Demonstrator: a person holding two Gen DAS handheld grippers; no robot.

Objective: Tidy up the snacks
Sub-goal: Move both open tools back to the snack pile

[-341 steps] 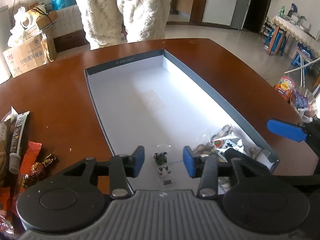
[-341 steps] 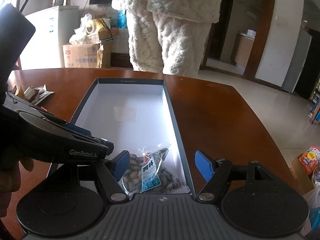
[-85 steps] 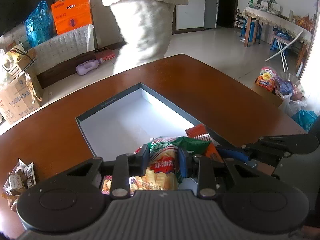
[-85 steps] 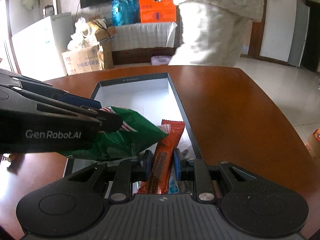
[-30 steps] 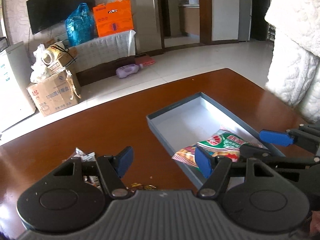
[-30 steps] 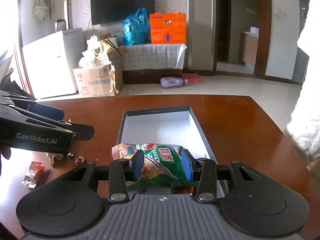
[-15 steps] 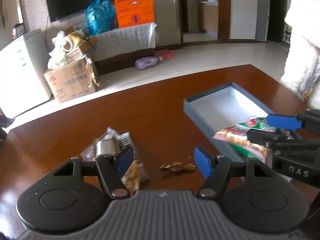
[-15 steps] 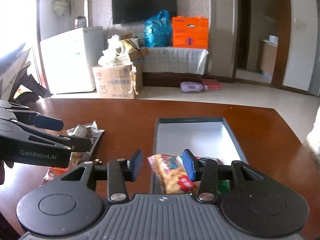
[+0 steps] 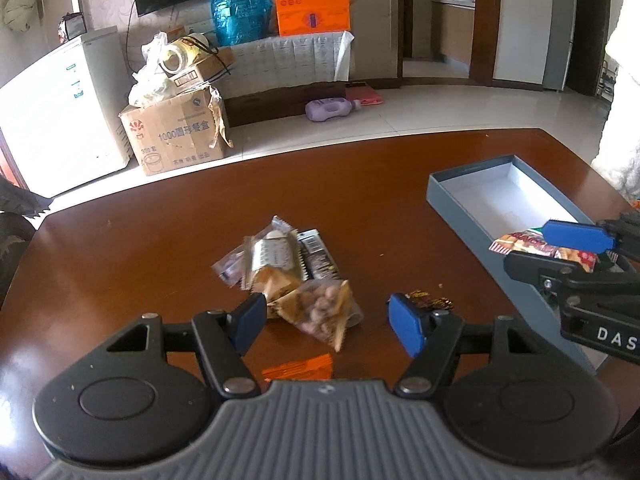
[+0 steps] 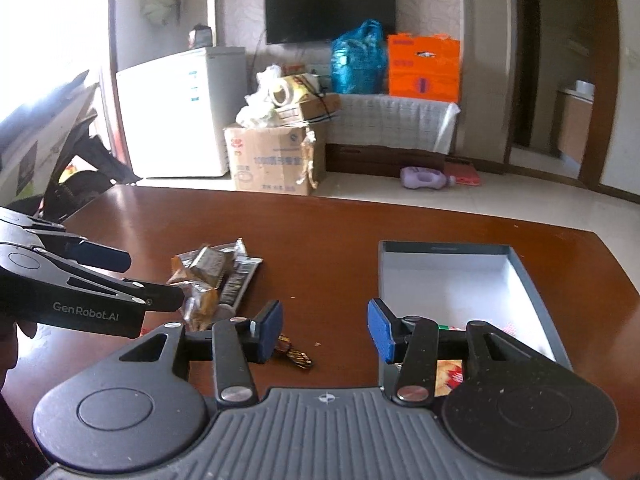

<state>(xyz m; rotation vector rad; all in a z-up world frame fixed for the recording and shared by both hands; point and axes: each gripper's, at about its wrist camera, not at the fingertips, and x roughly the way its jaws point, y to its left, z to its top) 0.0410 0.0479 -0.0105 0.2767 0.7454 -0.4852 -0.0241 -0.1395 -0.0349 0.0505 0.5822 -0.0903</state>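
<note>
- Left wrist view puts the left hand-held gripper [image 9: 327, 322] nearest, jaws standing wide and holding nothing, over a clear bag of nuts [image 9: 325, 312] that lies on the worktop [image 9: 120, 264] toward its near edge.
- Risk there, as I judge it: the bag is crumpled and slippery, so a pinch on one corner could let it slide out, or drag the overlapping packets along.
- Just past it the pile of snack packets [image 9: 276, 258] is stacked edge on edge; grabbing one may scatter the rest toward the left edge.
- Small gold-wrapped candies [image 9: 430, 303] sit beside the right fingertip and could be swept aside unnoticed.
- Right wrist view shows the right hand-held gripper [image 10: 325, 330] with its jaws opening and only bare worktop between them, near the box's left wall; it could knock that wall and shift the box.
- Only the left view shows the orange wrapper [image 9: 298, 367] at the near edge and the red-and-yellow snack bag [image 9: 532, 245] resting in the grey box [image 9: 460, 216] at the right side.
- Only the right view shows the box's full far end, still unfilled, and the left tool's side profile over the pile.
</note>
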